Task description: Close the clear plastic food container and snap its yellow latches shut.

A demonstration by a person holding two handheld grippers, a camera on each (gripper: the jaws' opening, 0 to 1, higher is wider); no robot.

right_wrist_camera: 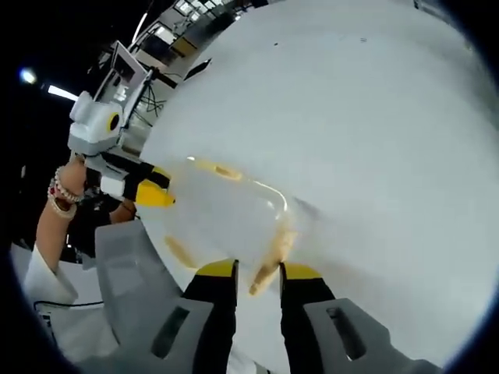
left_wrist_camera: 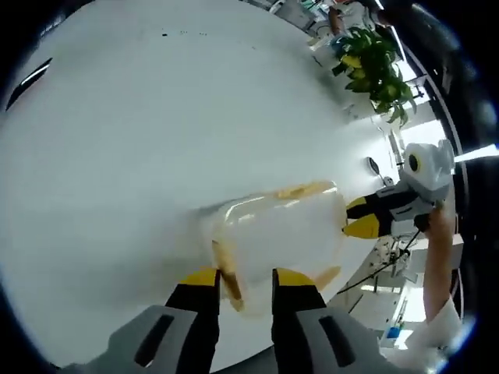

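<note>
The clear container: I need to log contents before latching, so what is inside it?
Nothing can be made out inside the clear container; white table shows through its walls. Yellow latches and both tongs, left and right, cover parts of its edges.

Left gripper view: looks down, tilted, from close above one end of the container (left_wrist_camera: 277, 230), across the white bench (left_wrist_camera: 156, 117) towards a far edge with a potted plant (left_wrist_camera: 374, 66); the right gripper (left_wrist_camera: 360, 217) enters at its right.

Right gripper view: looks from close above the opposite end of the container (right_wrist_camera: 226, 210), facing back across the bench (right_wrist_camera: 366, 101); the left gripper (right_wrist_camera: 148, 187) enters at its left.

Shared: the container, the surrounding bench top, and each other's gripper.
</note>
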